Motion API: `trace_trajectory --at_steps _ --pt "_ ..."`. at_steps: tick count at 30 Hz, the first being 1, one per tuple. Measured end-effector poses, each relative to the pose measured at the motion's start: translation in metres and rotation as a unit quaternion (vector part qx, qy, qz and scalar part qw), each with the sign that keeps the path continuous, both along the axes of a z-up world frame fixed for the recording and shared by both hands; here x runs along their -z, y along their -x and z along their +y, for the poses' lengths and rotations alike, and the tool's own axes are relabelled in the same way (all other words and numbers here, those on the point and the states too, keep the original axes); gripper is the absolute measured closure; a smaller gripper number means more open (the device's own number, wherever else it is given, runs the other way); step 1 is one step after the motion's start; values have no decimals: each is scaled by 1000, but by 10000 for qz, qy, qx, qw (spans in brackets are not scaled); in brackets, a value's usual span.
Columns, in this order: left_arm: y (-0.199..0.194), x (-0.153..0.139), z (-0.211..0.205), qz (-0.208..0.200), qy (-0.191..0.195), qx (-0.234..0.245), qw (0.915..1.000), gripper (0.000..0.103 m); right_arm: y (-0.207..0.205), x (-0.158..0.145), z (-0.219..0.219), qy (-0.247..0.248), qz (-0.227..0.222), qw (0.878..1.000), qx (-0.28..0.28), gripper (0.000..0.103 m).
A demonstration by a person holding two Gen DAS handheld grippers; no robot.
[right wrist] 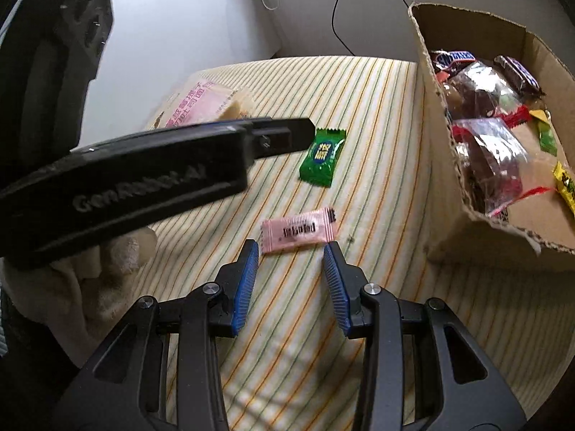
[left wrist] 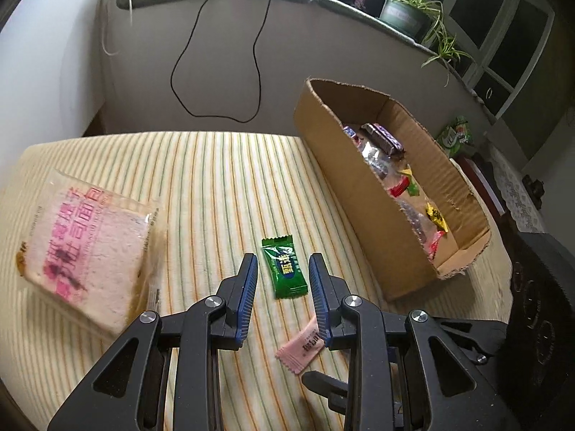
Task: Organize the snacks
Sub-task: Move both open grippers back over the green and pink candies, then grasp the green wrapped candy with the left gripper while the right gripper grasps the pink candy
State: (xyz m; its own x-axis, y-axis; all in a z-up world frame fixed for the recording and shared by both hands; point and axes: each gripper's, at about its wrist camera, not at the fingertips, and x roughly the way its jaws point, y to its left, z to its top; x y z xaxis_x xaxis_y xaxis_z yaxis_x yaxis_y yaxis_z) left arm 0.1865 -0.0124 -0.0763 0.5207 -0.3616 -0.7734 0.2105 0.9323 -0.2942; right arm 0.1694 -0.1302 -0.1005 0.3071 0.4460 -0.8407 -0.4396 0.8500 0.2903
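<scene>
Three snacks are still seen outside the cardboard box [left wrist: 334, 165]: a green candy [left wrist: 285, 268], a pink candy [right wrist: 298, 230] and a wrapped slice of bread [left wrist: 90, 248], all lying on a striped cloth [left wrist: 215, 186] that looks soft, perhaps a mattress. The left hand-held gripper [left wrist: 283, 269] is held above the green candy with its jaws apart and nothing clamped, the candy framed between the blue pads. The right hand-held gripper [right wrist: 291, 256] is likewise released and empty, poised just short of the pink candy. Both candies are judged to be very light, with thin, slick, crinkly wrappers lying flat, so they could slide or be pressed into the cloth. Each is best pinched across its padded middle, not by the flimsy crimped ends. The bread is judged soft and easily squashed; a gentle hold near an edge of its wrapper is advised
</scene>
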Motion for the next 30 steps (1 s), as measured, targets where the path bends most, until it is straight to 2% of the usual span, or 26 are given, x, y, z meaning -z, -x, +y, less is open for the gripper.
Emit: trace_trajectory --at_steps 10,18,23,25,30 --pt "-9 15 -4 177 -35 178 9997 75 -7 -4 4 39 -145 9999 33 63" --pt "-16 20 -16 192 -291 315 9989 75 -4 -5 -2 38 -183 9998 83 63" --pt "-19 21 -26 70 -665 388 9970 76 -3 -3 7 162 -270 9994 127 63" --pt "-18 22 -28 -4 -833 395 9957 81 -2 -2 11 224 -319 9991 136 63" --pt "-17 22 -16 -57 -810 307 9962 85 -2 0 22 363 -397 9984 143 63"
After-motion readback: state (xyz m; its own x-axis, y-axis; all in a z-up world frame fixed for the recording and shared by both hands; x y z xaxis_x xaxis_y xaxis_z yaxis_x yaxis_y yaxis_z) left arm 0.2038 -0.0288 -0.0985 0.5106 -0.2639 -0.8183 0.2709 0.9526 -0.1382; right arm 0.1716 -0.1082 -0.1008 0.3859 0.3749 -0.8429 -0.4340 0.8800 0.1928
